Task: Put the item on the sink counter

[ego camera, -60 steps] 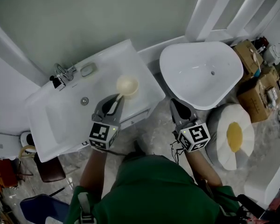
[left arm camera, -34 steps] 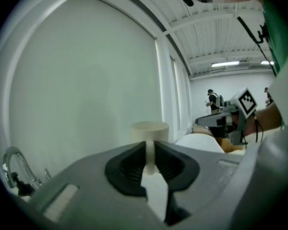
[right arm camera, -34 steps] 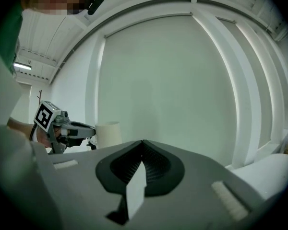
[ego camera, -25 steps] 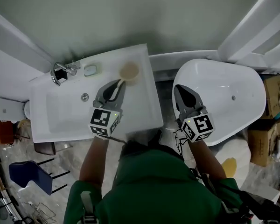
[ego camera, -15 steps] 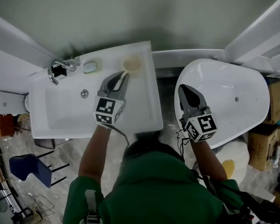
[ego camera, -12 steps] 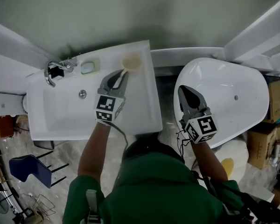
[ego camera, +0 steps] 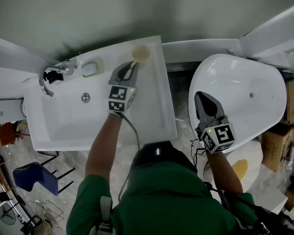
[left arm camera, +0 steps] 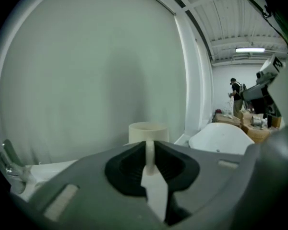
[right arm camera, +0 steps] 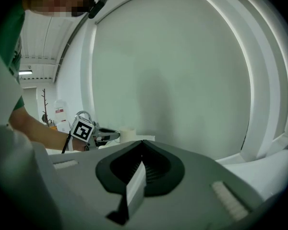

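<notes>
The left gripper [ego camera: 133, 64] is closed on a pale cup [ego camera: 141, 53], its jaws pinching the thin handle [left arm camera: 149, 151] that runs back between them. In the left gripper view the cup stands upright straight ahead of the jaw tips, mouth up. In the head view the cup lies at the upper right corner of the sink tabletop [ego camera: 159, 109], up and slightly right of the jaws, with the handle pointing back down-left along the gripper's own line. Whether its base already rests on the surface I cannot tell, since the jaws hide the bottom. The right gripper [ego camera: 201, 97] hangs well apart over the white bathtub [ego camera: 247, 99] at the right of the frame. Its jaws are together with nothing in them, so the left hand is plainly the one placed to finish. The margins look tight: the tabletop's right edge runs just beside the cup, with a dark gap between it and the tub, and the grey wall [ego camera: 137, 9] stands close above. More room lies toward the left of the frame, along the flat back strip between the cup and the soap dish [ego camera: 92, 68], with the faucet [ego camera: 51, 75] farther left. The basin [ego camera: 71, 116] drops away to the lower left. My judgement is that the release needs the cup settled flat, kept in from the right edge, and the jaws drawn back down-left along the handle so they do not tip it.
</notes>
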A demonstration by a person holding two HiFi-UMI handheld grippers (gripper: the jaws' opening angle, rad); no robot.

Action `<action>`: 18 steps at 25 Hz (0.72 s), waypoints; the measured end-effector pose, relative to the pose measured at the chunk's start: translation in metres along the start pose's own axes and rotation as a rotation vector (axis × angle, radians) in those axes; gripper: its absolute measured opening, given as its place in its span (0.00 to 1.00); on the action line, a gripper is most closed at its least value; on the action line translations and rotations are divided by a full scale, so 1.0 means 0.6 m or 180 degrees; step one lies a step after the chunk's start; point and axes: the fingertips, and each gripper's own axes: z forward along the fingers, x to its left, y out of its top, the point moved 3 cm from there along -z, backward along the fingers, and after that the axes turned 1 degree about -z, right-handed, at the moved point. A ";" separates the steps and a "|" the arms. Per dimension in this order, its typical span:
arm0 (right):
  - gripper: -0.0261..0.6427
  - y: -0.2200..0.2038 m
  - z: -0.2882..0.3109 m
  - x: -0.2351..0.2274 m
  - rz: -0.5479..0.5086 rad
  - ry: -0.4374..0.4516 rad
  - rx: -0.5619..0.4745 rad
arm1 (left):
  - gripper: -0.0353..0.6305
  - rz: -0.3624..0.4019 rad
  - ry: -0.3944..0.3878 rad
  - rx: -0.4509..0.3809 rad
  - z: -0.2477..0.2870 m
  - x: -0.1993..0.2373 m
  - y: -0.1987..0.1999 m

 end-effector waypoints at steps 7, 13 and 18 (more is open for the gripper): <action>0.03 -0.018 0.015 0.016 0.0022 -0.0035 0.0035 | 0.12 -0.0005 -0.0137 0.0085 0.044 0.013 -0.045; 0.03 -0.027 0.015 0.021 0.0055 -0.0100 0.0130 | 0.12 0.0000 -0.0154 0.0167 0.066 0.019 -0.065; 0.03 -0.023 0.016 0.027 0.0052 -0.0135 0.0121 | 0.13 -0.0008 -0.0134 0.0192 0.072 0.016 -0.074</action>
